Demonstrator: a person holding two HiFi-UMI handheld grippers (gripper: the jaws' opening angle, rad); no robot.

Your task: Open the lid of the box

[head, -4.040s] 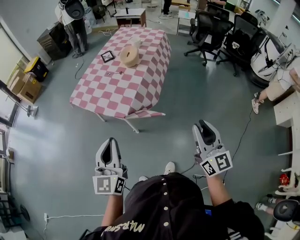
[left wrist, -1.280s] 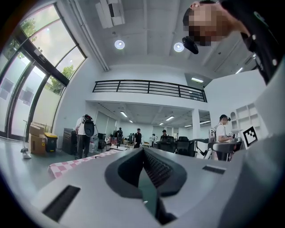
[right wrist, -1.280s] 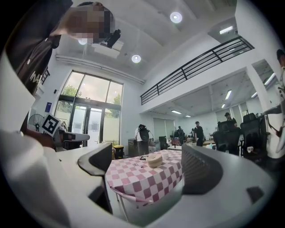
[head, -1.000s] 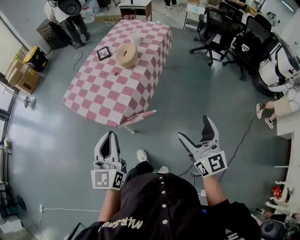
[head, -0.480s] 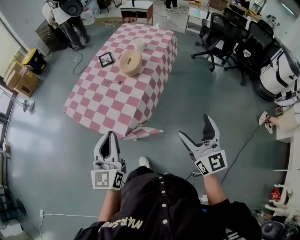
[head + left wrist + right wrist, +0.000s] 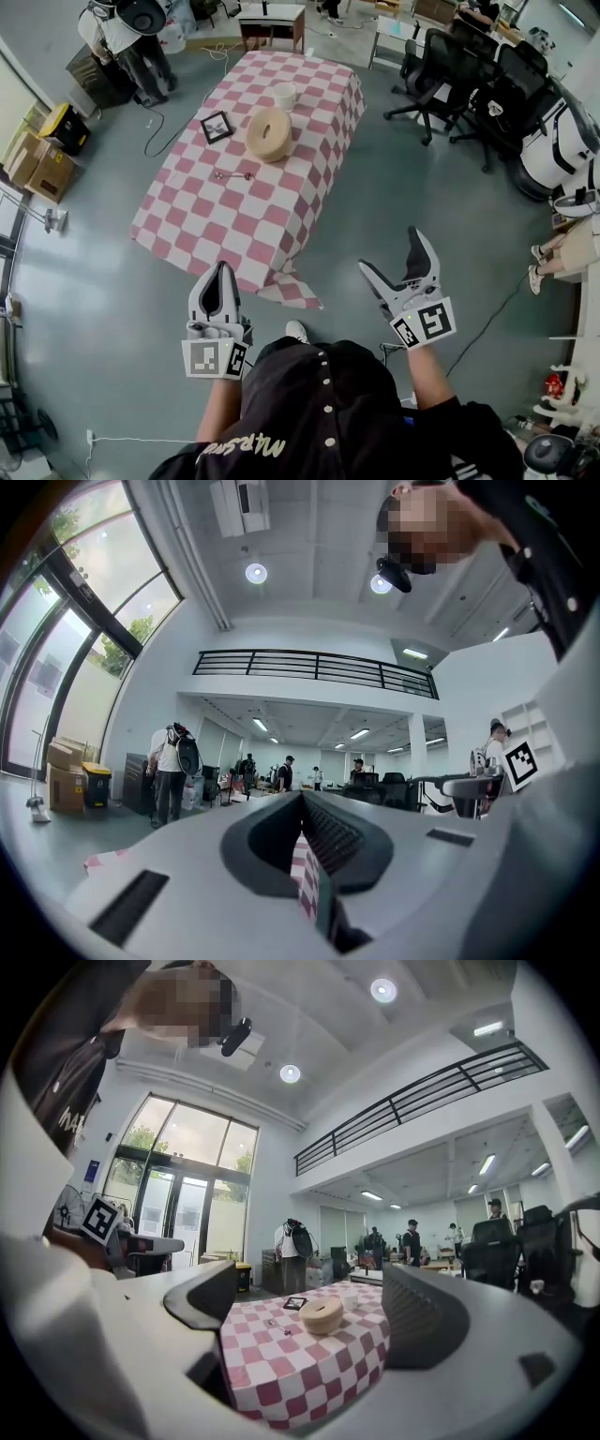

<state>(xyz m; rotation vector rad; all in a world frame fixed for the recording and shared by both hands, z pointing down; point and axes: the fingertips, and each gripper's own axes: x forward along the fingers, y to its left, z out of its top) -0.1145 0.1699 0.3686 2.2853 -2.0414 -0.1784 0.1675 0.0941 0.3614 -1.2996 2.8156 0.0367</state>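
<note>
Standing on smooth grey floor [image 6: 112, 272], you hold both grippers short of the table [image 6: 187, 220]. Left gripper [image 6: 221, 277]: jaws pressed nearly together, only a slit between the ribbed pads. Its own view shows just a sliver of checked cloth through that slit of the left gripper [image 6: 302, 808]. The table is draped in pink-and-white checked cloth hanging in soft folds. On it, from the left, are a black square frame [image 6: 217, 126], a round pale tan box [image 6: 269, 133] with its flat lid on, and a white cup [image 6: 284, 96] just beyond. The box is well apart from both grippers. Right gripper [image 6: 389, 253]: jaws spread wide, empty. Only its view frames the box [image 6: 323, 1315] between the parted jaws, and shows a black balcony railing [image 6: 412, 1091] that the head view lacks.
</note>
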